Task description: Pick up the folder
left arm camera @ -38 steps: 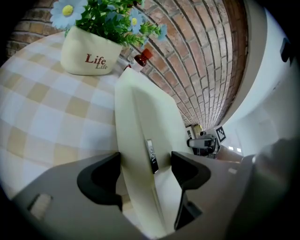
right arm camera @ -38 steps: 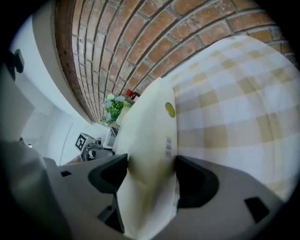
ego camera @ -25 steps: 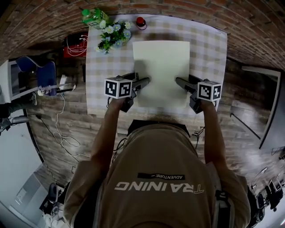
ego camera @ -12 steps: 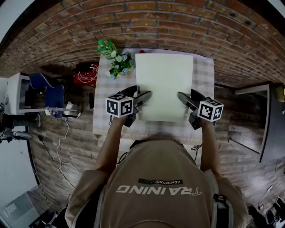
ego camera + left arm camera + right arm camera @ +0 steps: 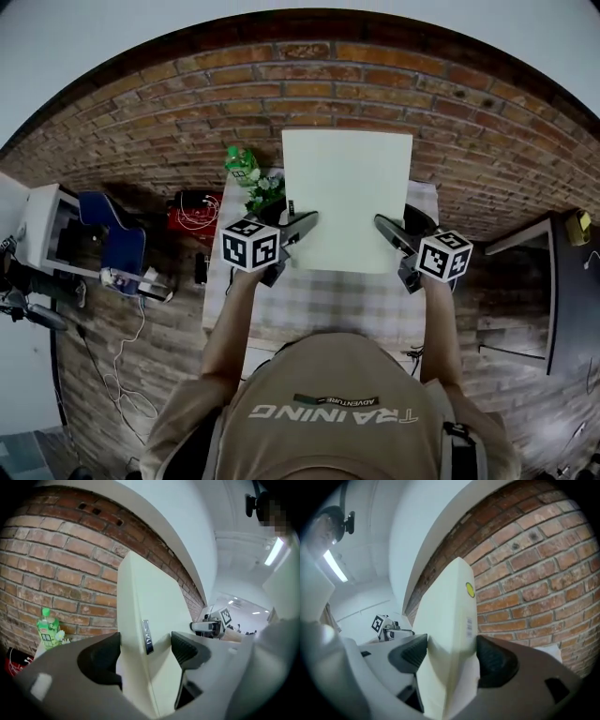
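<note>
A cream-white folder (image 5: 347, 197) is held up in the air in front of the brick wall, clear of the checked table (image 5: 319, 300). My left gripper (image 5: 302, 223) is shut on its left edge and my right gripper (image 5: 386, 225) is shut on its right edge. In the left gripper view the folder (image 5: 150, 634) stands upright between the dark pads, a small metal clasp (image 5: 147, 637) on its face. The right gripper view has the folder (image 5: 450, 634) pinched between both pads, with a yellow dot sticker (image 5: 470, 589) and a small label on its spine.
A green bottle (image 5: 242, 163) and a bunch of white flowers (image 5: 266, 193) stand at the table's far left corner. A brick wall (image 5: 187, 122) rises behind the table. A blue chair (image 5: 112, 244) and a red box (image 5: 192, 214) are on the floor to the left.
Both grippers have raised the folder off the table and tilted it upright against the wall. The head view has swung up, so the table sits lower in the picture.
</note>
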Available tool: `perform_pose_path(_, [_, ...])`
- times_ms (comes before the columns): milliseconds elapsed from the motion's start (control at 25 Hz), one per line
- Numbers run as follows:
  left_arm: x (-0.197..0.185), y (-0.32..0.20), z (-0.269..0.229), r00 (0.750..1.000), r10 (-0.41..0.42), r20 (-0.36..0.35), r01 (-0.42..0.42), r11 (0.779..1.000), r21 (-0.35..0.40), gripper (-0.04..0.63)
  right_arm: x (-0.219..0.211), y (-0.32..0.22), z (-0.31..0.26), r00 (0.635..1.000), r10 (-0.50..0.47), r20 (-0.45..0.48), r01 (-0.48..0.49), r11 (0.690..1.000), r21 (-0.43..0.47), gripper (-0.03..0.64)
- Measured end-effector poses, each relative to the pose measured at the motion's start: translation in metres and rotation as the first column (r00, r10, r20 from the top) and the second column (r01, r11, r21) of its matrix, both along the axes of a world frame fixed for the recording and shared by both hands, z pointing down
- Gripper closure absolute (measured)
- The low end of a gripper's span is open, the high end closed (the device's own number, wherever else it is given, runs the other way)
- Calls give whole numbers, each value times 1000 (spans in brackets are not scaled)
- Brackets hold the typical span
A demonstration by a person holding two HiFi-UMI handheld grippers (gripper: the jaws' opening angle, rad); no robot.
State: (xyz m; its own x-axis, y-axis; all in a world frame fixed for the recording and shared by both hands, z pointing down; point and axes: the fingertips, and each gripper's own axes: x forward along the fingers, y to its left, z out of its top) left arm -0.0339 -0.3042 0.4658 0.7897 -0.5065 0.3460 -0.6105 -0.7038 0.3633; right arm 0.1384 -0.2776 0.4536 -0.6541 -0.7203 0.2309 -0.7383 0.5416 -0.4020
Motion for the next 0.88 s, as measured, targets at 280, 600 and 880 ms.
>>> perform_pose_path(280, [-6,-11,-59,999,5,-39,0,992,124,272,-7,-7,-67,998,11,-60,-1,986,165,328])
perform_pose_path(600, [-8,-12,-117,997,22,-70,-4,968,250,272,-10,-1,-127,995,41,-92,-12,956,294,328])
perform_pose_path(880, [-2,-6,-164,996,44,-73,-16,935,354,272,-4,10,-166,994,75,-76,-41,927,374,328])
